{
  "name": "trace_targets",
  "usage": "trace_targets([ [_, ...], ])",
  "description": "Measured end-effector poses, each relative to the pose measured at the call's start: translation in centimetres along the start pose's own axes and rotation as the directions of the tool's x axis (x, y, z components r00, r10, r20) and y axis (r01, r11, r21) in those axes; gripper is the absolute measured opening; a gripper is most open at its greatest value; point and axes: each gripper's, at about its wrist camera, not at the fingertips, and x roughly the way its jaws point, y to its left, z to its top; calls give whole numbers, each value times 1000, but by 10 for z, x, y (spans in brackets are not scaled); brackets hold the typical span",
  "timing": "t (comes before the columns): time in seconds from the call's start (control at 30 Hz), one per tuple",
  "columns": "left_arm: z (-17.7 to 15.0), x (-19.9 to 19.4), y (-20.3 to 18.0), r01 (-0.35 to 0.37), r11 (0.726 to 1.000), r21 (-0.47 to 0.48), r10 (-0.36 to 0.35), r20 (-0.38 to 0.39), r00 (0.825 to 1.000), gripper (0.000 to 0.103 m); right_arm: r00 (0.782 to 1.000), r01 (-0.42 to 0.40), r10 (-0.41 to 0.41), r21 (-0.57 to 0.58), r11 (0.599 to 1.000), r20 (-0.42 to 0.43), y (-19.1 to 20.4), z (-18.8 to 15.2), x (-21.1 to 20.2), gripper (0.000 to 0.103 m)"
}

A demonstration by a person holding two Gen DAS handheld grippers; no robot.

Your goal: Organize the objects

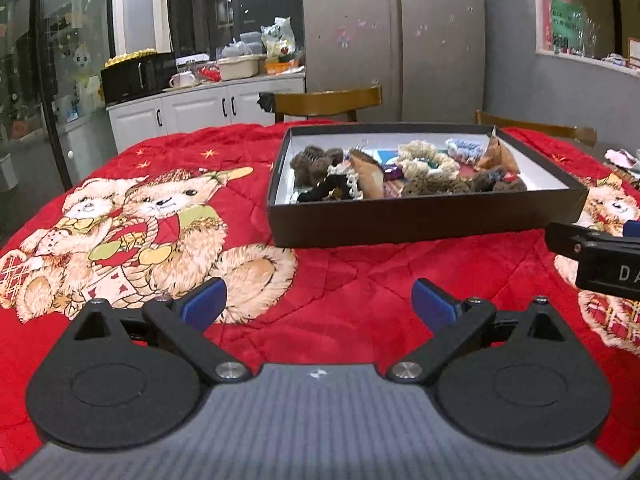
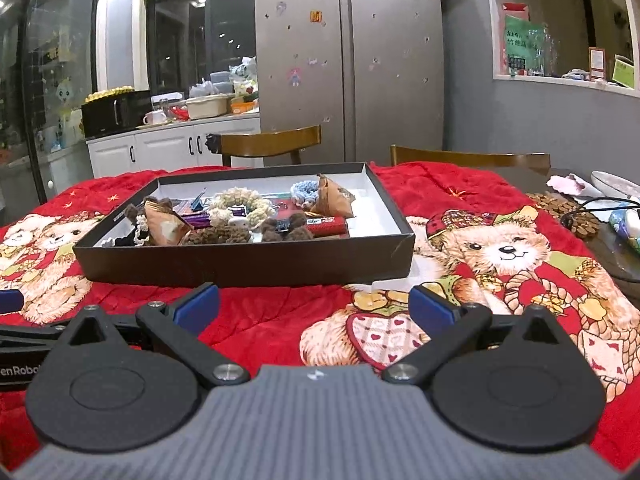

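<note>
A shallow black box [image 1: 420, 222] with a white inside stands on a red teddy-bear blanket [image 1: 352, 276]; it also shows in the right wrist view [image 2: 240, 264]. It holds several small things: brown and cream fuzzy hair ties [image 1: 424, 162], a blue one [image 2: 306, 190], brown wrapped packets [image 2: 334, 198] and a red bar [image 2: 328, 226]. My left gripper [image 1: 318, 304] is open and empty, in front of the box. My right gripper [image 2: 314, 308] is open and empty, in front of the box's right corner. The right gripper's side shows at the left wrist view's right edge [image 1: 600, 252].
Two wooden chairs [image 2: 272, 144] stand behind the table. A fridge [image 2: 348, 60] and a white counter [image 2: 172, 148] with kitchenware are beyond. At the table's right end lie a brown beaded mat [image 2: 568, 210], a cable, a cloth and a plate [image 2: 616, 184].
</note>
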Motion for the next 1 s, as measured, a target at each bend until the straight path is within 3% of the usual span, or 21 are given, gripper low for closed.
trace_targets([
  [1.0, -1, 5, 0, -1, 1000, 6, 1, -9, 1000, 101, 1000, -6, 6, 6, 1000, -31, -3, 0, 4, 103],
])
